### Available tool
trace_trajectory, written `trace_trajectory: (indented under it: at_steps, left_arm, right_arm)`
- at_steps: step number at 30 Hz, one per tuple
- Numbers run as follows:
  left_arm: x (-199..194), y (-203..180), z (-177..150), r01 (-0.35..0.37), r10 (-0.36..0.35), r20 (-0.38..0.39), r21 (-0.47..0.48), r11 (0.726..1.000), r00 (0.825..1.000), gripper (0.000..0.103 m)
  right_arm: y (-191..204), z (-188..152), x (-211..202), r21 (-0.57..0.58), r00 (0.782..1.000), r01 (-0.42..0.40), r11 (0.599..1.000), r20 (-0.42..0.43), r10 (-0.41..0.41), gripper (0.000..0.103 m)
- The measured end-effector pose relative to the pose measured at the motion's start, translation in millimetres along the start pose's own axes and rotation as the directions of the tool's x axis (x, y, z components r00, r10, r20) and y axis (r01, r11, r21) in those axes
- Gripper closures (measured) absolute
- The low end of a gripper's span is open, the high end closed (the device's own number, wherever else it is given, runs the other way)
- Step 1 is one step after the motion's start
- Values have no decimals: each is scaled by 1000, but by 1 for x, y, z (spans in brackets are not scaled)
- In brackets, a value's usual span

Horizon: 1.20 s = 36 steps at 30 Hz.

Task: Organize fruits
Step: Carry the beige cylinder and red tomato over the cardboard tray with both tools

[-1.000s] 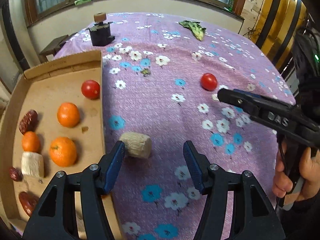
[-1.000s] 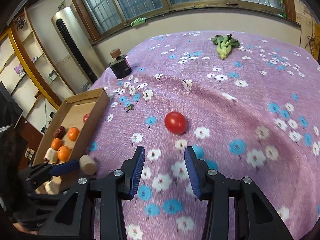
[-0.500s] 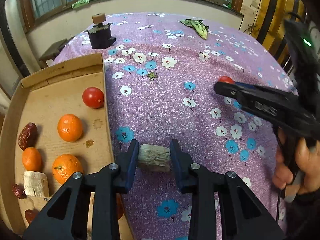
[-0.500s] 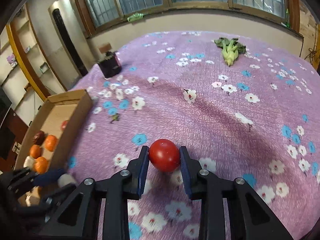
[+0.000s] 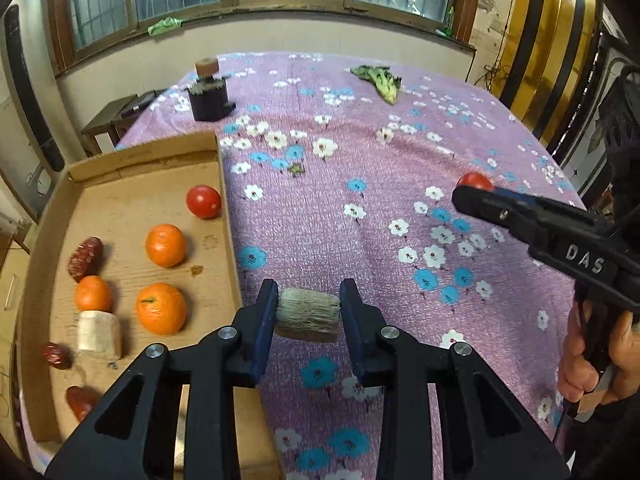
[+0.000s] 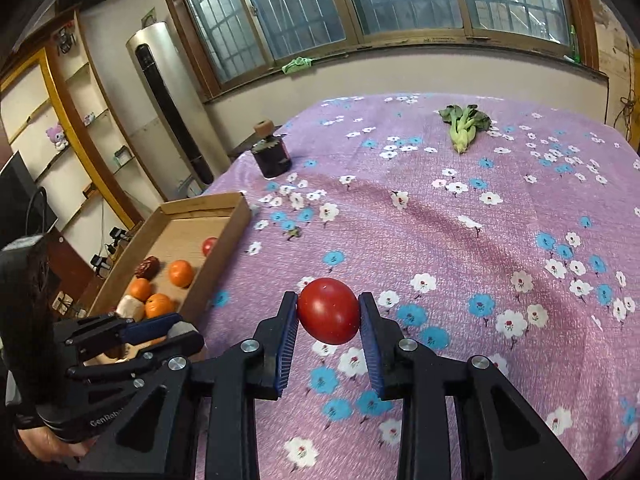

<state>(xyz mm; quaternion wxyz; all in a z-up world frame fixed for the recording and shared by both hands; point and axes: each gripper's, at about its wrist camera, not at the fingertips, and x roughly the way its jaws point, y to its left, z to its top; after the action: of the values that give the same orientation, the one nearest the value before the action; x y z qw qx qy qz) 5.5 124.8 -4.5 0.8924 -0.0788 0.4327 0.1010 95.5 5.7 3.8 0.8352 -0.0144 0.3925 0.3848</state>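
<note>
My left gripper (image 5: 307, 304) is shut on a pale beige stubby chunk (image 5: 307, 312), held just above the purple flowered cloth, right of the cardboard tray (image 5: 132, 196). The tray holds a red tomato (image 5: 203, 201), three oranges (image 5: 165, 245), several dark red dates (image 5: 85, 253) and another pale chunk (image 5: 99, 334). My right gripper (image 6: 329, 312) is shut on a red tomato (image 6: 329, 310), lifted off the cloth. In the left wrist view that right gripper (image 5: 466, 196) shows at the right with the tomato (image 5: 475, 181) at its tip.
A dark pot with a cork-like knob (image 5: 208, 94) stands at the far left of the table. A green leafy vegetable (image 6: 464, 126) lies at the far end. A person's hand (image 5: 600, 360) grips the right tool. Shelves and a tall appliance stand left of the table.
Both grippers went from open to shut: the left closed on the pale chunk, the right on the tomato. Both then rose a little off the cloth with their loads.
</note>
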Motion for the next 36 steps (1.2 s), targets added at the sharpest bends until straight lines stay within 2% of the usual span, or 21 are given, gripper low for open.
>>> trace_trajectory:
  at_steps: [5, 14, 23, 36]
  left_arm:
    - [-23, 10, -1, -23, 24, 45, -9, 1000, 999, 74]
    - [-52, 54, -17, -76, 83, 84, -83, 994, 993, 74]
    - [-65, 90, -34, -102, 118, 99, -150, 983, 988, 74]
    - [-69, 124, -46, -115, 140, 106, -210, 971, 984, 74]
  right_arm:
    - [19, 0, -8, -28, 1000, -19, 999, 7, 19, 72]
    - [63, -1, -8, -94, 998, -61, 994, 1, 62, 72]
    - [106, 0, 1, -152, 996, -93, 984, -14, 92, 72]
    - [144, -1, 17, -203, 993, -118, 972, -44, 111, 72]
